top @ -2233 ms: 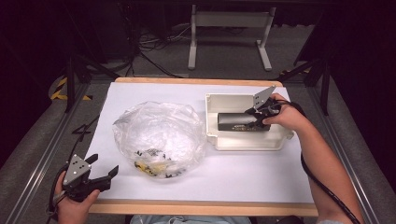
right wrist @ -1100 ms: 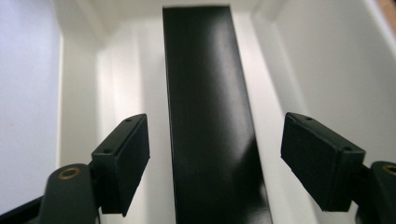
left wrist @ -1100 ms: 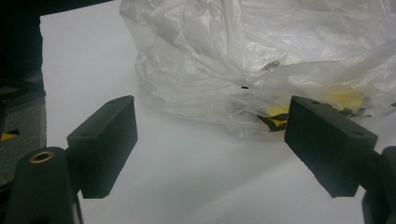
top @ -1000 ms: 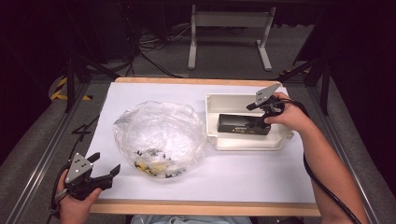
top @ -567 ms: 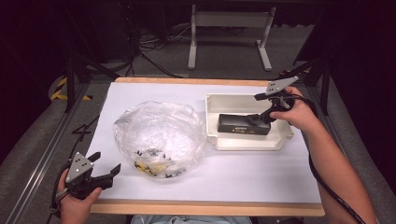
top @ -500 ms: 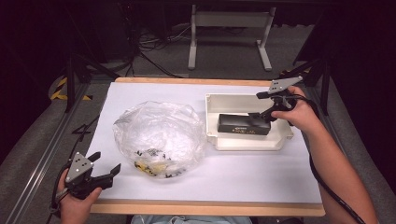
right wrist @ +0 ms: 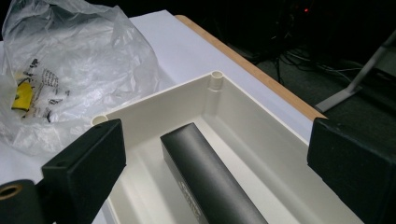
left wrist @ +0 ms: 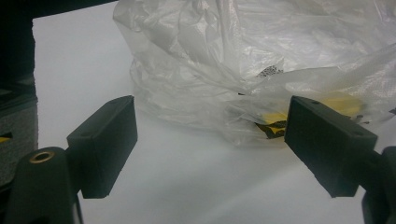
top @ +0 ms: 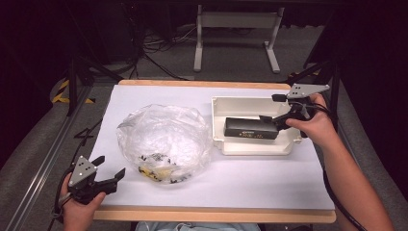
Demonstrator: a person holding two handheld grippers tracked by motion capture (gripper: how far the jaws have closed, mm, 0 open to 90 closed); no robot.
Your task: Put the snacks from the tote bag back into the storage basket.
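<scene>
A black box (top: 251,128) lies lengthwise in a white tray (top: 219,126) on the right of the table (top: 269,178); it is judged to be already placed. The right gripper (top: 278,119) is held at the tray's right end, jaws spread wide, gripping nothing. A crumpled plastic bag (top: 163,134) sits left of the tray. The left gripper (top: 109,174) is held released at the near left corner, just beside the bag. Taking the bag is judged the next step: a low, closing approach would be needed.

Left gripper (top: 108,174): jaws spread wide, held in the left hand (top: 79,207) near the table's (top: 288,192) front-left corner. Right gripper (top: 269,109): jaws apart, empty, held by the right hand (top: 315,126) over the table's right side.
</scene>
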